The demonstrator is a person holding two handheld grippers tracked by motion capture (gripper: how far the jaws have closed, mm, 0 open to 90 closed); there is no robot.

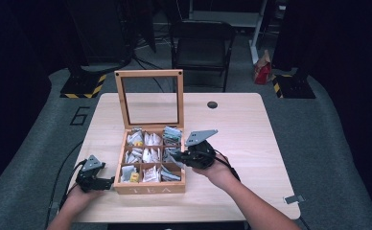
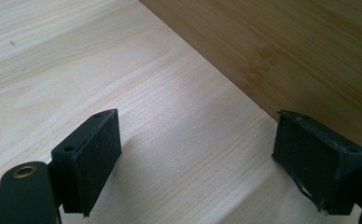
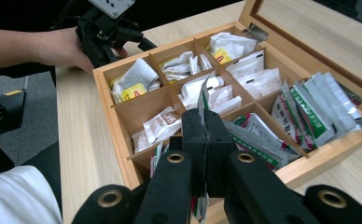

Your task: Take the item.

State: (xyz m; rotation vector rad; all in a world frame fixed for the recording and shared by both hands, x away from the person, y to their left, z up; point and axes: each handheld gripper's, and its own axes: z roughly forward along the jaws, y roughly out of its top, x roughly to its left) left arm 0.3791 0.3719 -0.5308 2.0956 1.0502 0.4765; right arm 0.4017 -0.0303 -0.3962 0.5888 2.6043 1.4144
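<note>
In the right gripper view the two black jaws of the right gripper (image 3: 201, 126) stand pressed together at the lower middle of the frame, pinching a thin tea sachet (image 3: 203, 95) edge-on; its white edge sticks up above the pads and a strip of it shows below them. Any print on the sachet is too small to read. Behind the jaws lies the wooden tea box (image 3: 118, 126), split into nine compartments. White paper sachets fill the middle and upper ones, some with yellow and red labels whose words cannot be made out. Green-and-white foil packets (image 3: 309, 109) lean in the compartments at the right of the frame.

In the high view the right gripper (image 1: 180, 158) sits at the box's right edge, just over the middle row, in the centre of the frame. The box (image 1: 149, 188) carries the word "TEA" on its front wall, and its glass-paned lid (image 1: 149, 74) stands upright at the back. On the grey floor at the left of the tabletop (image 1: 241, 129) a large "6" (image 1: 80, 115) is marked.

The left gripper (image 2: 193, 154) has its jaws wide apart with nothing between them, over bare tabletop just beside the box's plain side wall. In the high view it (image 1: 106, 183) sits at the lower left, by the box's front left corner.
</note>
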